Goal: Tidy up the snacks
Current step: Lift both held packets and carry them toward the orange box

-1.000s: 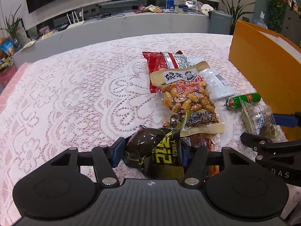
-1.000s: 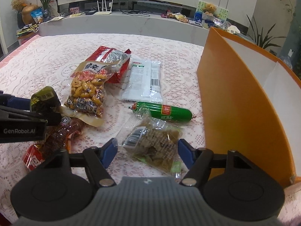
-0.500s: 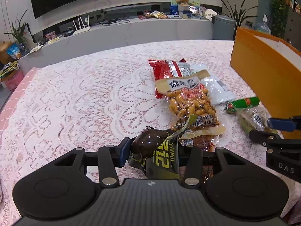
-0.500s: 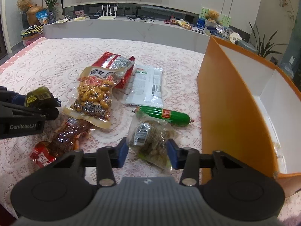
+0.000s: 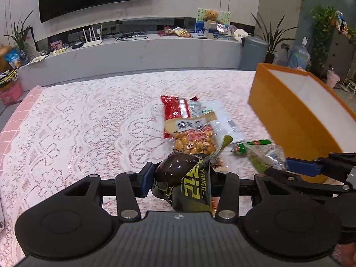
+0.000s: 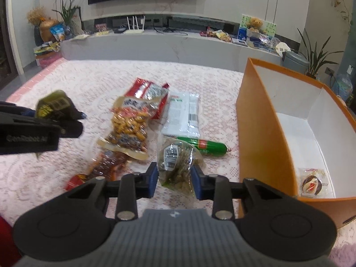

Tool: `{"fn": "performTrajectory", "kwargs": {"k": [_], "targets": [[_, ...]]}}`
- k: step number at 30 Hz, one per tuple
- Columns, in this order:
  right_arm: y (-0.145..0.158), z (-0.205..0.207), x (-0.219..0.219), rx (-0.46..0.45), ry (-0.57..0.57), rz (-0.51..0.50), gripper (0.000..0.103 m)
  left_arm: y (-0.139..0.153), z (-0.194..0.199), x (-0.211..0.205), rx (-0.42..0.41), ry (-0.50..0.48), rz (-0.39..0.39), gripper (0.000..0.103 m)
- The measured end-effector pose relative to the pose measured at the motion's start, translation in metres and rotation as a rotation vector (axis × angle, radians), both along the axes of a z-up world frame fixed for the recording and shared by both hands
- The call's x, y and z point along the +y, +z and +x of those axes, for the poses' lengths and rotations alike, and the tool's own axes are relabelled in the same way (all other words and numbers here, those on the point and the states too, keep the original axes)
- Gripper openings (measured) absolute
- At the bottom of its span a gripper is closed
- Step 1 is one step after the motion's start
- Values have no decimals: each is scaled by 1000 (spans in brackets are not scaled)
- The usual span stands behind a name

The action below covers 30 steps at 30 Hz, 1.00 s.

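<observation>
My left gripper (image 5: 181, 181) is shut on a dark snack packet (image 5: 175, 169) with yellow lettering, held above the lace tablecloth (image 5: 77, 133). From the right wrist view the same packet (image 6: 53, 105) hangs at the far left in that gripper (image 6: 71, 122). My right gripper (image 6: 175, 181) has its jaws closing on a clear packet of greenish-brown snack (image 6: 175, 155). Both pads squeeze the packet, and it is held off the cloth. An orange box (image 6: 262, 129) with a white inside stands open at the right, with one small wrapped snack (image 6: 312, 182) in it.
Still lying on the cloth are a green sausage (image 6: 207, 145), a white packet (image 6: 182, 118), a bag of peanuts (image 6: 129, 124), a red bag (image 6: 146, 91) and a reddish-brown packet (image 6: 104, 166). The box wall rises close to the right gripper's right side.
Both grippers have risen with their packets. The right jaws have narrowed onto the clear packet and lifted it from the cloth. The box's inside has come into view.
</observation>
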State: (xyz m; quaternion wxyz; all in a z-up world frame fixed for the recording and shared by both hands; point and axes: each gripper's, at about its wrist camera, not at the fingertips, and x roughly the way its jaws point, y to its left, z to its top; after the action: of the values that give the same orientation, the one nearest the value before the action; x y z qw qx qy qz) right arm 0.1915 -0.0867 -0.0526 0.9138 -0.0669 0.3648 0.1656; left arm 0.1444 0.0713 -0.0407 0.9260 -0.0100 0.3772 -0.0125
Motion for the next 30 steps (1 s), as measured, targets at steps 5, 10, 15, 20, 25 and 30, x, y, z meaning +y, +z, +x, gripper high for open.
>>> {"fn": "performTrajectory", "kwargs": {"k": [5, 10, 15, 20, 25, 30], "targets": [[18, -10, -1, -22, 45, 26, 26, 9, -8, -7, -16, -7, -9, 51], [35, -19, -4, -61, 76, 22, 20, 20, -14, -10, -45, -7, -33, 51], [47, -21, -7, -82, 98, 17, 16, 28, -16, -12, -61, -6, -49, 51], [63, -25, -14, -117, 115, 19, 13, 38, -13, -19, -83, -28, -53, 51], [81, -24, -30, -178, 106, -8, 12, 49, -2, -37, -106, -73, -56, 51], [94, -17, -57, -208, 82, -41, 11, 59, 16, -66, -136, -140, -53, 51]]}}
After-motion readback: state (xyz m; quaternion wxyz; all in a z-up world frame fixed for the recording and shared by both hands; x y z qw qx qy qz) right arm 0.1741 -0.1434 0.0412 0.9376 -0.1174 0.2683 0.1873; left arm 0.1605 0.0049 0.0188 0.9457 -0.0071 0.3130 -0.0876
